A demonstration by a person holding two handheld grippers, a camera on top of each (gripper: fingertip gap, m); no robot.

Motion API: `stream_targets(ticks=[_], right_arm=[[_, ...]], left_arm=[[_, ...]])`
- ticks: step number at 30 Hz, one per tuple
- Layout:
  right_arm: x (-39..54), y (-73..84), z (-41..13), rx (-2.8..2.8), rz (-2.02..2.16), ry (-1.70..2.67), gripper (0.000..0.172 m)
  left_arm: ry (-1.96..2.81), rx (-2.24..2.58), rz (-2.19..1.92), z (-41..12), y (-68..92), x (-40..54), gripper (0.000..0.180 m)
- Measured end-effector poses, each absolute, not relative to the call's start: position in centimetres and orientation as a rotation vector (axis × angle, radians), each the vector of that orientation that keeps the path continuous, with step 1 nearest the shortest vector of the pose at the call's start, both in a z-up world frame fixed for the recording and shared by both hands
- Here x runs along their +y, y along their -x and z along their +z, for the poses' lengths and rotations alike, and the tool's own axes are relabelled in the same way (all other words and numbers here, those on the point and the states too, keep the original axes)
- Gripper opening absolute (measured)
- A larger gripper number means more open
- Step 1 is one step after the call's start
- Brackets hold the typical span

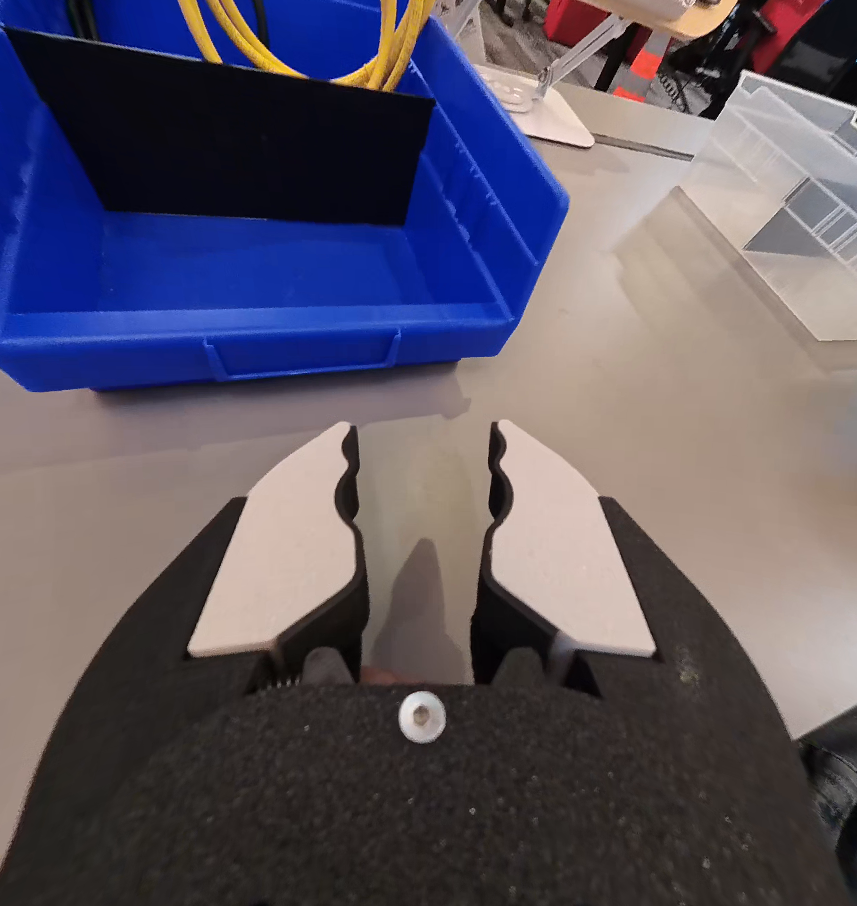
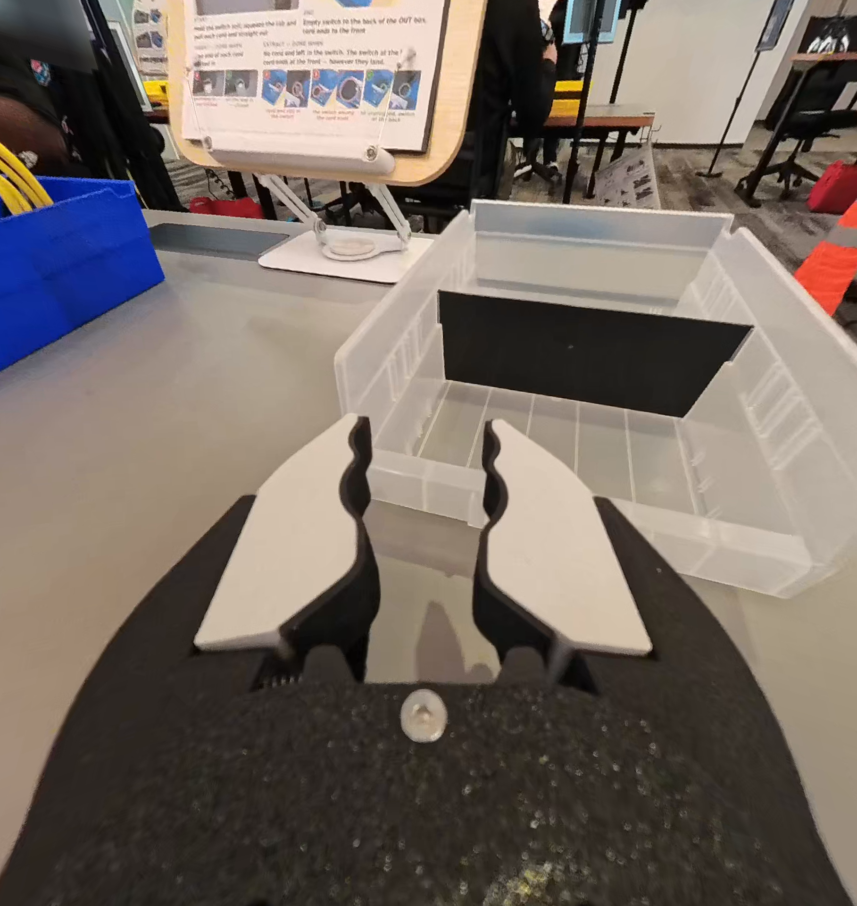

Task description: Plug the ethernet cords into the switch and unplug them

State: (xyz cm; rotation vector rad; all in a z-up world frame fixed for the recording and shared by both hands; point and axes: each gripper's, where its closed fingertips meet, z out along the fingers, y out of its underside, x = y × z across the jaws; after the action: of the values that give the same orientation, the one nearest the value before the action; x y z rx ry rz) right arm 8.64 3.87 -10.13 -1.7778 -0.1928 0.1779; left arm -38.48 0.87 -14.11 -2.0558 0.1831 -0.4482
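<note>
1. Left wrist view: the left gripper (image 1: 424, 431) hangs over the grey table (image 1: 612, 465), fingers spread, nothing between them.
2. Yellow ethernet cords (image 1: 387, 44) sit behind the black divider (image 1: 240, 152) in the blue bin (image 1: 269, 338).
3. Right wrist view: the right gripper (image 2: 426, 431), also spread and bare, faces the clear bin (image 2: 661, 554).

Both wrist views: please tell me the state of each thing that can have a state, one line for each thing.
Left gripper: open, holds nothing.
Right gripper: open, holds nothing.
Blue bin: front compartment empty, black divider upright.
Yellow cords: in the blue bin, behind the divider.
Clear bin: front compartment empty, black divider upright.
</note>
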Motion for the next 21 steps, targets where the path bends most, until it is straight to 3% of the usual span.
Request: stream_targets(ticks=[21], right_arm=[[3.4,-9.4,-11.1,-0.204,0.159,1.824,0.041]], left_arm=[[2.086,0.193,-0.448,-14.7,37.9,1.5,0.05]])
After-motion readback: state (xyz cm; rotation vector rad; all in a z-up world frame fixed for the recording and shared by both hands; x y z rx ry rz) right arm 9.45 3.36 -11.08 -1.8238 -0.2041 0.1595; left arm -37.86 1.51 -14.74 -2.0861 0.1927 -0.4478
